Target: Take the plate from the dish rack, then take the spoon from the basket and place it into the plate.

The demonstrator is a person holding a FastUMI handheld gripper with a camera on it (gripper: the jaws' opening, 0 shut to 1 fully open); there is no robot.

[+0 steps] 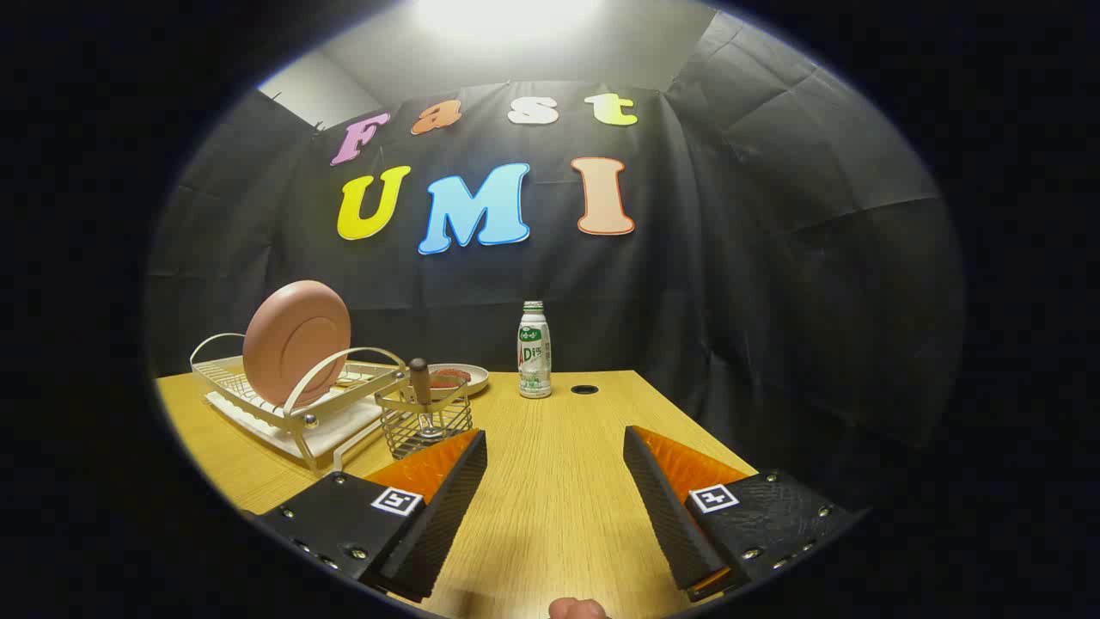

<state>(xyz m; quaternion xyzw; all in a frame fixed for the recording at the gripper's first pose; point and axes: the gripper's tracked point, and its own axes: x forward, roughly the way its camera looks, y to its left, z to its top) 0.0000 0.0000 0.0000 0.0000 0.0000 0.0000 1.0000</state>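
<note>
A pink plate point(296, 343) stands on edge in the white wire dish rack point(284, 404), well ahead and to the left of my fingers. Fixed to the rack's right end is a small wire basket point(427, 423), and the spoon point(420, 384) stands upright in it with its dark wooden handle sticking up. My gripper point(555, 438) hovers low over the wooden table point(550, 490), open, with bare tabletop between its fingers. The basket sits just beyond the left fingertip.
A small plastic bottle point(534, 350) with a green cap stands at the table's far edge, straight ahead. A shallow dish point(461, 376) with something red lies behind the basket. A dark round hole point(584, 389) marks the tabletop to the right of the bottle.
</note>
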